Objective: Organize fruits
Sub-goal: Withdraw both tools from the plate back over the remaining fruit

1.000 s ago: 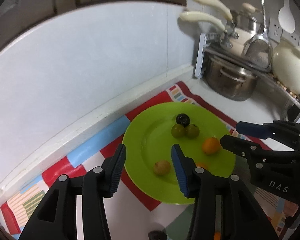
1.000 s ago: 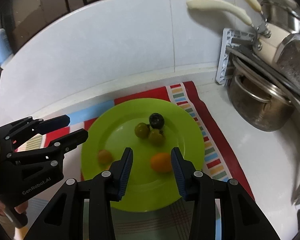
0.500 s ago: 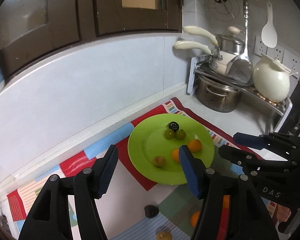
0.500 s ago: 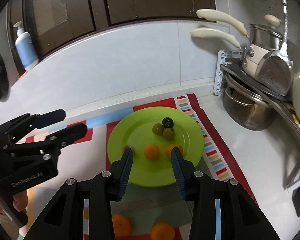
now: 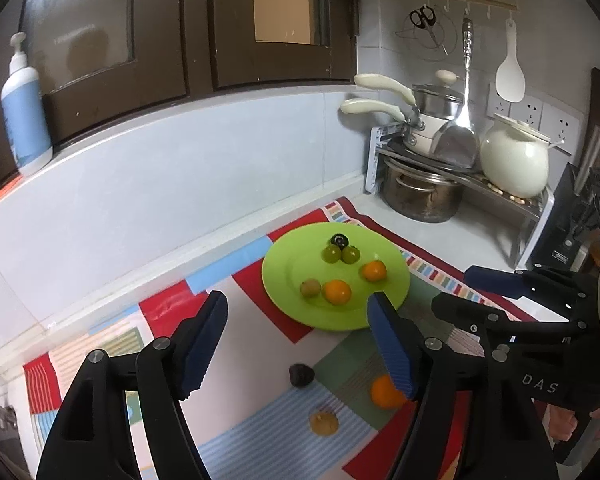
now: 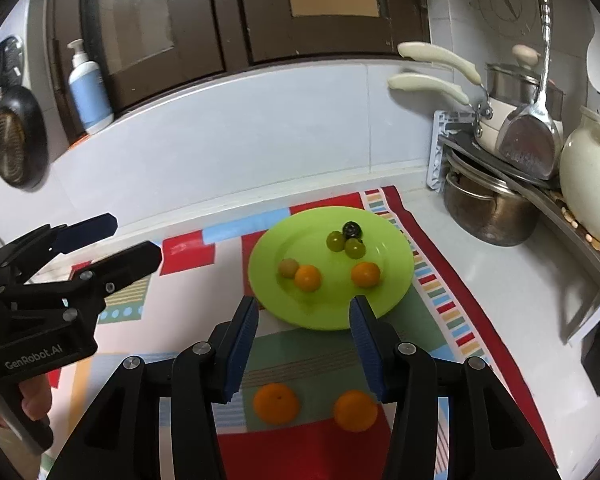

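Both jaws apart, nothing held: right gripper (image 6: 304, 340) bottom centre, left gripper (image 6: 112, 240) at left edge of the right wrist view. Nearest, on the patchwork cloth (image 6: 440, 296) over the table: two loose oranges (image 6: 276, 403) (image 6: 355, 410) between the right jaws' bases. Left wrist view also shows a small dark fruit (image 5: 301, 375) and a small yellowish fruit (image 5: 324, 424) on the cloth. Further up, centre frame, round lime-green plate (image 6: 320, 316) holds six: two oranges, two green, one dark, one brownish. Risk: round fruit likely rolls off if nudged or squeezed off-centre; setting one down could knock the plated cluster.
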